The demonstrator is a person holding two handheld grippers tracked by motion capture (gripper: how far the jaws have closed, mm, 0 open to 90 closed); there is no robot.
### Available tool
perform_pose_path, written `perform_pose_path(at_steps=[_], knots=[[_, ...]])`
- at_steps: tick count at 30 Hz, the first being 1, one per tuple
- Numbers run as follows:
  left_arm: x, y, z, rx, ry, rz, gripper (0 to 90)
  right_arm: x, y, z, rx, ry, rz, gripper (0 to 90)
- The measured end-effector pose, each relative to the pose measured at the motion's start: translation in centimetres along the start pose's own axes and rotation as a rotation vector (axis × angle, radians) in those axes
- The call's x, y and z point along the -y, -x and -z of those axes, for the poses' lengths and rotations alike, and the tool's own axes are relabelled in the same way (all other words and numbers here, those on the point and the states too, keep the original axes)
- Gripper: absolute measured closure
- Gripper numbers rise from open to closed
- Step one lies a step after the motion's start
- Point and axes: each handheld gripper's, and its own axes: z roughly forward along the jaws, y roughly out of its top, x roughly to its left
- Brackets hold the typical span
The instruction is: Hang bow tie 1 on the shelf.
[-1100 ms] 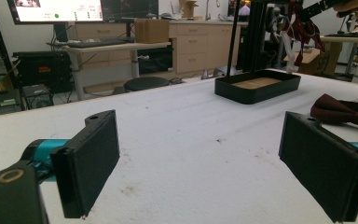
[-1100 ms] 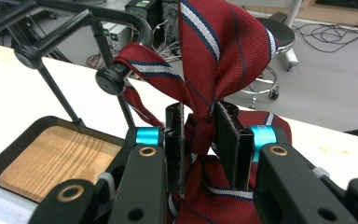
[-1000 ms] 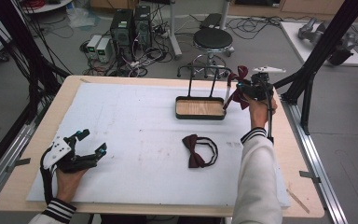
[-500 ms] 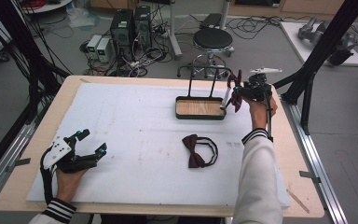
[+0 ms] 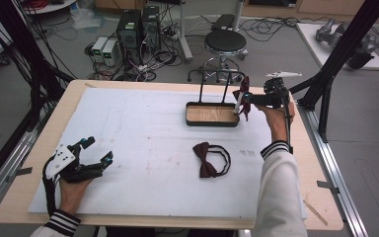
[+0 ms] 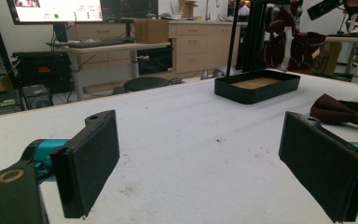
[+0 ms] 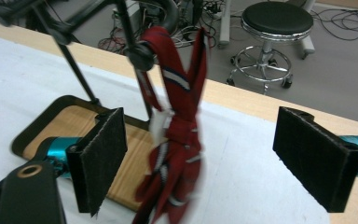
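Observation:
A red striped bow tie [image 7: 177, 135] hangs from the bar of a black stand [image 7: 140, 51] whose wooden tray [image 5: 212, 114] sits at the table's back right. My right gripper [image 7: 200, 121] is open. Its jaws have just been opening, and the tie dangles between them, clear of both pads [image 7: 102, 154]. In the high view this gripper [image 5: 243, 101] is level at the stand's right end beside the tie [image 5: 242, 95]. A dark maroon bow tie [image 5: 209, 159] lies flat on the white mat. My left gripper [image 5: 97, 149] rests open and empty at the front left, its pads [image 6: 91, 163] wide apart.
The white mat [image 5: 143, 123] covers most of the wooden table. A black stool [image 5: 225, 42] and computer boxes [image 5: 133, 29] stand on the floor behind the far edge. Black frame posts [image 5: 335, 64] rise close to the right of the right hand.
The right gripper shifted slightly left and down at the stand, and its jaws opened, letting go of the red bow tie, which now hangs on the bar. The left gripper stayed put.

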Motion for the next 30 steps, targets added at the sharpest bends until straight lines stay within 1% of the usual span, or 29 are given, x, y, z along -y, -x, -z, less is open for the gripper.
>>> perform_pose_path(at_steps=[1,3,5,7,8,9,10,11,14,15,16,17,18,19,20,25,27,28,30], knots=[[0.0,0.0,0.0,0.000,0.000,0.000,12.6,-0.1,-0.2,0.7,-0.009,0.002,0.000,15.3],[0.0,0.0,0.0,0.004,0.000,0.000,12.6,-0.1,-0.3,1.0,-0.011,0.005,-0.002,14.9],[0.0,-0.1,0.0,0.003,0.003,0.005,12.6,-0.3,-0.5,1.9,-0.024,0.013,-0.001,14.9],[0.0,-0.1,0.0,0.004,0.004,0.006,12.6,-0.5,-1.0,3.0,-0.033,0.026,0.006,14.8],[0.0,-0.1,0.0,0.004,0.004,0.005,12.6,-0.6,-1.3,4.0,-0.039,0.036,0.021,14.9],[0.0,-0.1,0.0,0.004,0.004,0.005,12.6,-0.6,-1.3,4.0,-0.039,0.036,0.021,14.9],[0.0,-0.1,0.0,0.006,0.005,0.006,12.5,-0.6,-1.6,5.0,-0.045,0.046,0.021,14.9],[0.0,-0.1,0.0,0.006,0.006,0.005,12.5,-0.6,-1.6,5.0,-0.045,0.046,0.021,14.9],[0.0,-0.1,0.1,0.008,0.008,0.006,12.6,-0.6,-1.9,6.4,-0.057,0.070,0.023,15.0],[0.0,-0.1,0.1,0.009,0.007,0.007,12.6,-0.4,-2.0,7.0,-0.054,0.106,0.030,16.2],[0.0,-0.1,0.1,0.009,0.007,0.007,12.6,-0.2,-2.1,7.3,-0.057,0.127,0.027,16.8],[0.0,-0.1,0.1,0.009,0.009,0.008,12.6,0.1,-2.1,7.6,-0.065,0.135,0.021,17.0],[0.0,-0.1,0.1,0.009,0.008,0.008,12.6,0.4,-2.2,7.8,-0.069,0.128,0.013,16.9],[0.0,-0.1,0.1,0.008,0.009,0.010,12.6,0.7,-2.3,8.0,-0.062,0.132,0.024,16.9],[0.0,-0.1,0.1,0.008,0.009,0.011,12.6,1.1,-2.4,8.2,-0.061,0.141,0.024,16.9],[0.0,-0.1,0.1,0.010,0.008,0.008,12.6,2.6,-2.8,8.9,-0.074,0.151,0.012,16.7],[0.0,-0.1,0.1,0.009,0.008,0.009,12.6,3.1,-2.9,9.2,-0.076,0.159,0.014,15.9],[0.0,-0.1,0.1,0.010,0.008,0.008,12.6,3.7,-3.1,9.6,-0.079,0.176,0.008,14.8],[0.0,-0.1,0.1,0.009,0.008,0.007,12.6,3.9,-3.2,9.8,-0.083,0.180,0.003,14.5]])
